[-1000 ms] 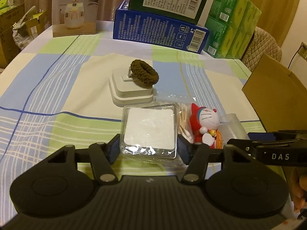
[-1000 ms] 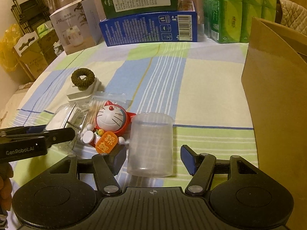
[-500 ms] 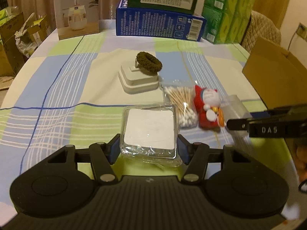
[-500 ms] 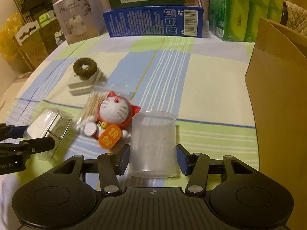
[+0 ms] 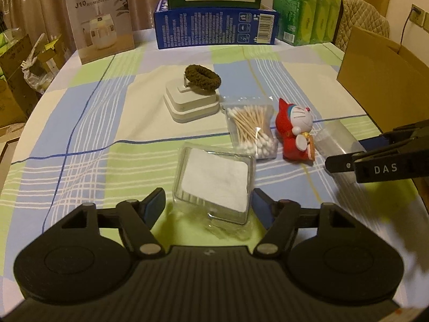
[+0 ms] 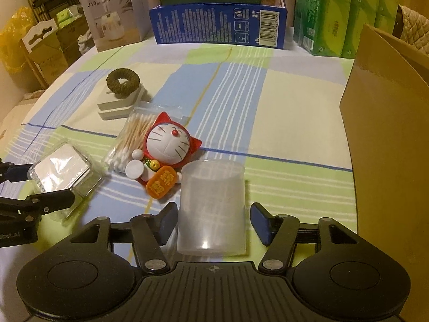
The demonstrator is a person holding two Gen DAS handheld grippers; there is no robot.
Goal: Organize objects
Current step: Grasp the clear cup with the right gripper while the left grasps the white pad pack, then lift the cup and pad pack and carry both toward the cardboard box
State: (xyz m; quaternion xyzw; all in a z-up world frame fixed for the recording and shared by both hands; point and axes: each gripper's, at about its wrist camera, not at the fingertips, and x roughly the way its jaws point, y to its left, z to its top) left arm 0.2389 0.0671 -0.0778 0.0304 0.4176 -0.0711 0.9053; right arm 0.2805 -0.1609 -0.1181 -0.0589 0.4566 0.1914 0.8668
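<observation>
On the counter (image 5: pixel 88 123) nothing looked sorted yet: the hair tie (image 5: pixel 202 77) sat on the white stand (image 5: pixel 191 105) at mid-frame, with the swab bag (image 5: pixel 253 128) and the cat figure (image 5: pixel 295 131) just below and to the right of it, touching one another, and the cardboard box (image 5: pixel 375 80) at the right edge showed nothing inside that I could tell. By my judgement every item remained to be put away. At lower centre of the left view, the left claw (image 5: pixel 208 204) stood open, its jaws spread either side of the clear case (image 5: pixel 214 182) with a gap on each side, so the case lay loose between them, tilted. At lower centre of the right view, the right claw (image 6: pixel 213 221) was likewise open, its jaws clear of the cup (image 6: pixel 211 206), which stood upright between them, just beside the cat figure's orange plaque.
</observation>
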